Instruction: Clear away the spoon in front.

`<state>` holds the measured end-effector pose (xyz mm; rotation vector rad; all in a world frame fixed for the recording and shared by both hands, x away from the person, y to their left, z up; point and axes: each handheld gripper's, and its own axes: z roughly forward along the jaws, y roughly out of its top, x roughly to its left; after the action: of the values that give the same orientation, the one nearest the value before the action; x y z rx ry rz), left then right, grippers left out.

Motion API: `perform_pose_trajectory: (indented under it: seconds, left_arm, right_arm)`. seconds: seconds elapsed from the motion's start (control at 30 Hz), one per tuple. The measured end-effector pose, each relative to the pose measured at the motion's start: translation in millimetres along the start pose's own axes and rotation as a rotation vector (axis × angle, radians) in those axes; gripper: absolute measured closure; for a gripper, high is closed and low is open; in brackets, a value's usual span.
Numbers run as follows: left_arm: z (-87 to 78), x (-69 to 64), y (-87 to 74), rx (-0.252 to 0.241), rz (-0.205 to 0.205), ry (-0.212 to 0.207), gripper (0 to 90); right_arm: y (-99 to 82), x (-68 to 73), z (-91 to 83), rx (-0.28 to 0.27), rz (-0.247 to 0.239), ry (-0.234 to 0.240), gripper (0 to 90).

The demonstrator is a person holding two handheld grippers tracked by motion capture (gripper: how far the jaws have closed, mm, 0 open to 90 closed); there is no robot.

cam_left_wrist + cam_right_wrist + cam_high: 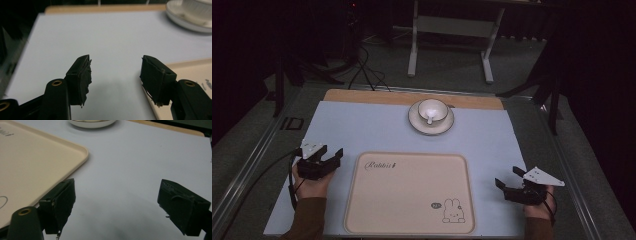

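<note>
1. Dark floor and a white-legged frame stand behind the table, whose pale blue mat (362, 127) covers all but a wooden strip at the far edge.
2. Nearest the person, a beige tray (409, 192) lies flat at the middle of the mat's near edge, bare inside but for a script word at its far left corner and a rabbit drawing at its near right corner.
3. Left of the tray, near the mat's left edge, the left gripper (329, 157) hovers in the person's hand, its jaws pointing toward the far right. In the left gripper view the left gripper (115, 71) has its jaws spread wide with nothing but bare mat between them; the tray's left edge lies just under the right-hand jaw.
4. Right of the tray, near the mat's right edge, the right gripper (508, 179) is held level in the other hand, jaws pointing left toward the tray. In the right gripper view the right gripper (116, 200) also stands wide open and holds nothing; the tray's corner lies just beside its left-hand jaw.
5. Farthest off, by the middle of the far edge, a white cup (432, 110) sits on a saucer (414, 120), well apart from both grippers. A small white spoon (430, 118) rests in the cup.
</note>
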<state>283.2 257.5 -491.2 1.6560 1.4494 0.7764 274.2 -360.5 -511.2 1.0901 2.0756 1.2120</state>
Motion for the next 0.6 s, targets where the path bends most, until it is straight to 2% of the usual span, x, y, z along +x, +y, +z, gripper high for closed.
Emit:
perform_pose_trajectory:
  seconds: [0.03, 0.07, 0.13, 0.17, 0.37, 0.4, 0.5, 0.6]
  left_arm:
    - [-6.7, 0.0, 1.5, -0.038, 0.018, -0.014, 41.0]
    - [-6.7, 0.0, 1.5, -0.038, 0.018, -0.014, 41.2]
    - [-11.0, 0.4, 2.1, -0.071, 0.028, -0.033, 41.5]
    - [-12.2, 0.5, 2.4, -0.073, 0.032, -0.048, 42.9]
    - [-14.0, -4.0, 6.4, -0.088, 0.049, -0.067, 45.7]
    - [-15.8, -5.8, 10.4, -0.097, 0.028, -0.099, 45.6]
    - [-18.0, -11.2, 16.6, -0.112, 0.038, -0.112, 45.6]
    - [-19.1, -20.7, 26.0, -0.111, 0.051, -0.155, 45.4]
  right_arm:
    - [0.2, 0.6, -0.4, -0.003, 0.000, 0.000, 14.5]
    - [0.2, 0.6, -0.4, -0.003, 0.000, 0.000, 14.5]
    - [0.8, 1.1, -1.2, -0.009, -0.003, 0.000, 14.5]
    - [1.4, 1.6, -2.1, -0.018, -0.002, -0.002, 14.5]
    - [2.1, 2.4, -3.3, -0.031, -0.004, -0.008, 14.5]
    - [2.5, 2.9, -3.4, -0.035, 0.001, -0.011, 14.5]
    - [2.6, 3.2, -3.1, -0.036, 0.000, -0.015, 14.5]
    - [2.7, 3.3, -3.4, -0.041, 0.002, -0.019, 14.5]
